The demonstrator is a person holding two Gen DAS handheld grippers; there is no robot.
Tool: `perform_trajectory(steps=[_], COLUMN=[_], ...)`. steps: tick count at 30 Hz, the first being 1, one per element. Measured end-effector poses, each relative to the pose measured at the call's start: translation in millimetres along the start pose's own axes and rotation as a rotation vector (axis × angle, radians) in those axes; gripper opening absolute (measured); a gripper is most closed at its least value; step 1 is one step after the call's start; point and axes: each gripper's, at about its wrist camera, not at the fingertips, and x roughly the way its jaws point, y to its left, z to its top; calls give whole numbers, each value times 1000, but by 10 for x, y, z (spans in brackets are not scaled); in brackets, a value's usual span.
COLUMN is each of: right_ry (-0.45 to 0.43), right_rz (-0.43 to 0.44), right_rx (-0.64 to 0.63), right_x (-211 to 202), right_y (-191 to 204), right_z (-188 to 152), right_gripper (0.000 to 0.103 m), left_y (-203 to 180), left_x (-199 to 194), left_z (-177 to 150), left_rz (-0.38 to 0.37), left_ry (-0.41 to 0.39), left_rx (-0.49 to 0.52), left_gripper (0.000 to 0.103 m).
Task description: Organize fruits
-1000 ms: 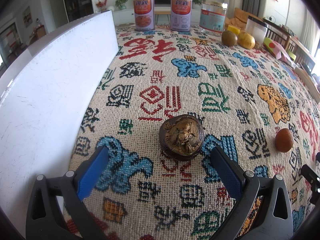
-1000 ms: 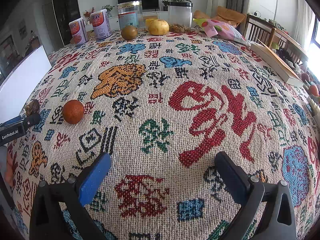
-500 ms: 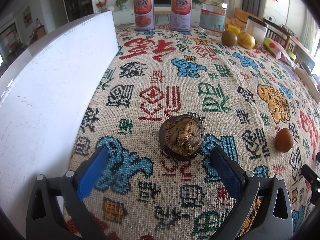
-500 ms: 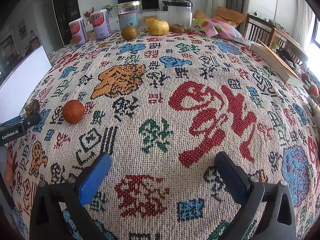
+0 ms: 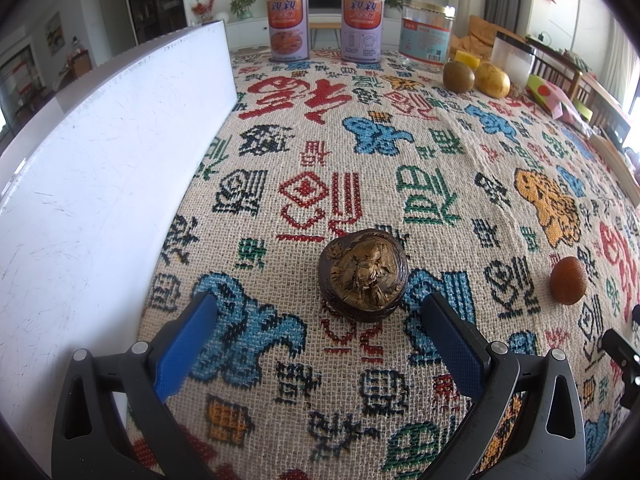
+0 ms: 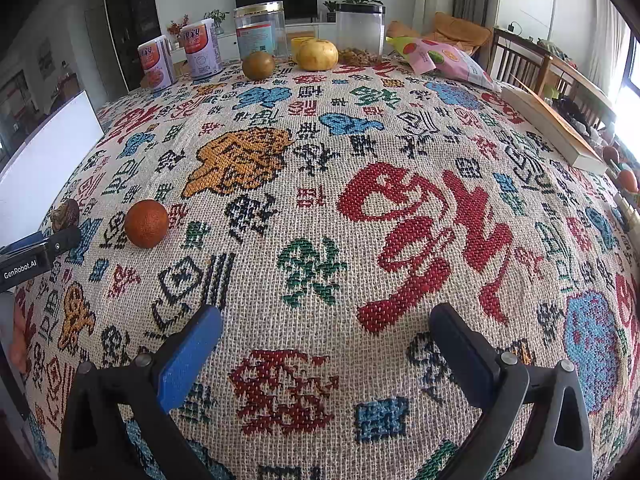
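A dark brown, wrinkled round fruit point(image 5: 363, 275) lies on the patterned cloth just ahead of my left gripper point(image 5: 318, 334), which is open with nothing between its fingers. A small orange-brown fruit point(image 5: 568, 280) sits to its right; the right wrist view shows the same fruit point(image 6: 145, 223) at the left. At the far end lie a kiwi point(image 6: 258, 65) and a yellow pear-like fruit point(image 6: 317, 54). My right gripper point(image 6: 325, 338) is open over bare cloth, far from any fruit. The left gripper's side point(image 6: 38, 254) pokes in at the left edge.
A white board point(image 5: 100, 160) runs along the table's left side. Two cans point(image 5: 288, 26), a clear jar point(image 5: 427, 32) and a black-lidded container point(image 6: 360, 28) stand at the far end. A pink snack bag point(image 6: 444, 60) and a book point(image 6: 554, 128) lie at the right.
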Motion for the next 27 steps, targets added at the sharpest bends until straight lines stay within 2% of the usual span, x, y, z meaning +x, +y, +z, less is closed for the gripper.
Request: perform_trajectory(steps=[22, 25, 27], right_ry=[0, -8, -31], right_rz=[1, 47, 103], right_rx=[0, 25, 92], right_x=[0, -50, -139], right_y=[1, -70, -202], right_z=[3, 10, 114], right_gripper=[103, 103, 103], left_y=[2, 1, 3], left_x=[-1, -1, 0], left_z=[0, 0, -1], left_rz=[0, 0, 0], left_ry=[0, 0, 0], left_rx=[0, 0, 0], left_gripper=[102, 102, 102])
